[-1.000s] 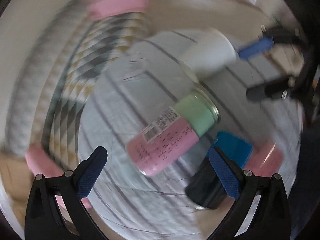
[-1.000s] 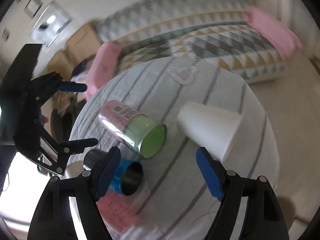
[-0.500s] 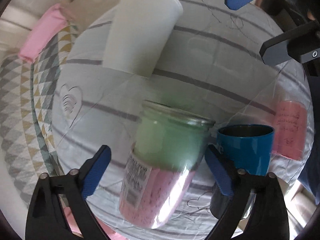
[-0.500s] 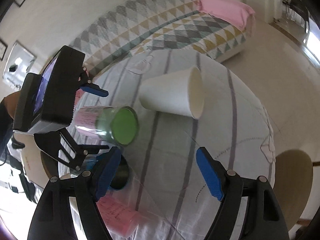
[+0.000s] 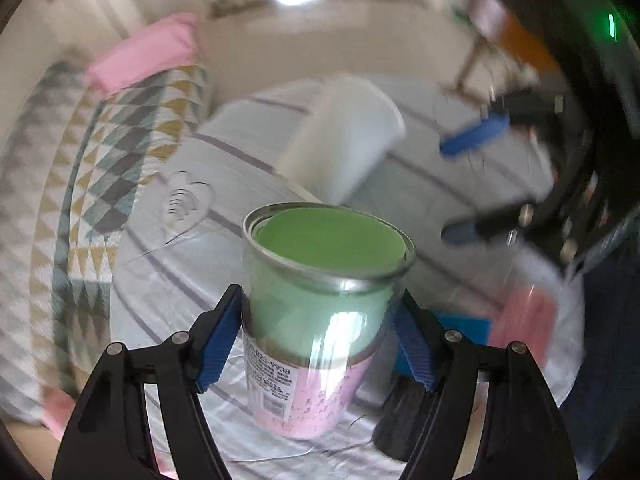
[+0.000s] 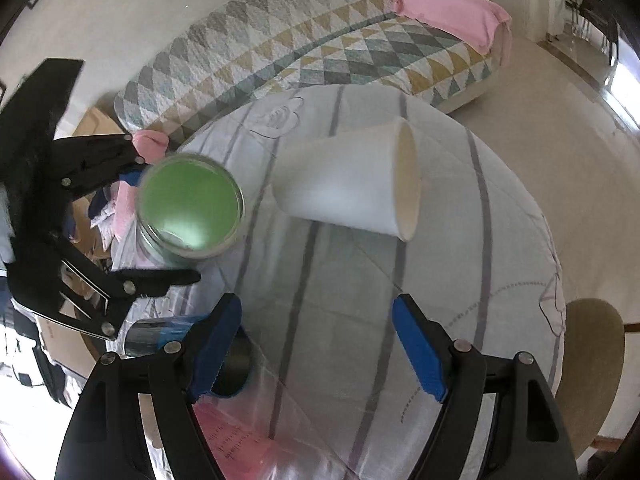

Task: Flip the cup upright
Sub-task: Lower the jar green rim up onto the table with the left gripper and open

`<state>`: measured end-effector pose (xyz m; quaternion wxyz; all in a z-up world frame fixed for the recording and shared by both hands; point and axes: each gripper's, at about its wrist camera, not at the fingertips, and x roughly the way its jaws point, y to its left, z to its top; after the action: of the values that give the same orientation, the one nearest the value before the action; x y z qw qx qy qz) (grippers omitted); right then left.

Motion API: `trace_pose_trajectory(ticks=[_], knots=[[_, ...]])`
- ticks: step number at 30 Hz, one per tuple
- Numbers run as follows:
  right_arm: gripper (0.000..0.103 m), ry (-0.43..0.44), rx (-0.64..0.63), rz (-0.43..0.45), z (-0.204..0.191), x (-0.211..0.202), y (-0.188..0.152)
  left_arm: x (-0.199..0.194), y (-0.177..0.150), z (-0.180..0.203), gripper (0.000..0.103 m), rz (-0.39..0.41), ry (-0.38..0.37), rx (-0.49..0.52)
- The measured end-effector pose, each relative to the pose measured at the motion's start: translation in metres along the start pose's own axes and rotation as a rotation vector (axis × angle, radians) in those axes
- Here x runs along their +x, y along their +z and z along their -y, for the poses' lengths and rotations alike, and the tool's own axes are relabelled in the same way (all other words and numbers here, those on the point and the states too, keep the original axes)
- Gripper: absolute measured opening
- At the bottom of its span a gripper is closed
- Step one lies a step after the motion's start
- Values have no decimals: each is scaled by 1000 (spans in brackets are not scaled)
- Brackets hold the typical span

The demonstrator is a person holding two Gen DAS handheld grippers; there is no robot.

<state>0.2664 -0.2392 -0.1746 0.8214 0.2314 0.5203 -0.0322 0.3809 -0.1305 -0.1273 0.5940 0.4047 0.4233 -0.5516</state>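
A glass cup [image 5: 320, 312] with green and pink paper inside stands upright between the blue pads of my left gripper [image 5: 320, 340], which is shut on its sides. It also shows in the right wrist view [image 6: 188, 208], mouth up, with the left gripper [image 6: 132, 216] around it. My right gripper [image 6: 316, 344] is open and empty above the striped tablecloth [image 6: 460, 280]. It shows at the right of the left wrist view [image 5: 468, 188].
A white paper cup [image 6: 348, 184] lies on its side mid-table, mouth to the right; it also shows in the left wrist view [image 5: 344, 144]. A blue cup [image 6: 160, 332] lies by my right gripper's left finger. A pink paper [image 5: 524, 320] lies near the table edge. A patterned sofa [image 6: 320, 48] stands behind.
My left gripper has closed on the glass cup and turned it from lying tilted to upright. My right gripper has stayed open above the table.
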Motion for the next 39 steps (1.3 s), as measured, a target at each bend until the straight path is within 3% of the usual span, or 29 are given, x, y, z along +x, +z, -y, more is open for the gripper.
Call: trace_pose_trajectory(ticks=[6,11,22,27,32,35,39], knots=[[79,16,-51,5,-17,2,6,-16,-23,-20,74,169,44,-245],[79,4,-96,-7,-30,10,6,-17,-47,-21,74,243,77,-346],[79,-5,-134,-21,-41,10,6,-26,-70,-7,74,241,104,-399],[79,-16,-139,-15,-44,6,6,-34,-70,0,89,271,105,-414],[79,-21,-143,4,-48,-7,4,-48,-79,12,92,288,135,-435],[79,-25,-162,17,-52,-19,1,-61,-86,19,92,293,162,-475],[79,-14,-183,28,-53,-37,-2,-83,-101,34,93,303,243,-612]])
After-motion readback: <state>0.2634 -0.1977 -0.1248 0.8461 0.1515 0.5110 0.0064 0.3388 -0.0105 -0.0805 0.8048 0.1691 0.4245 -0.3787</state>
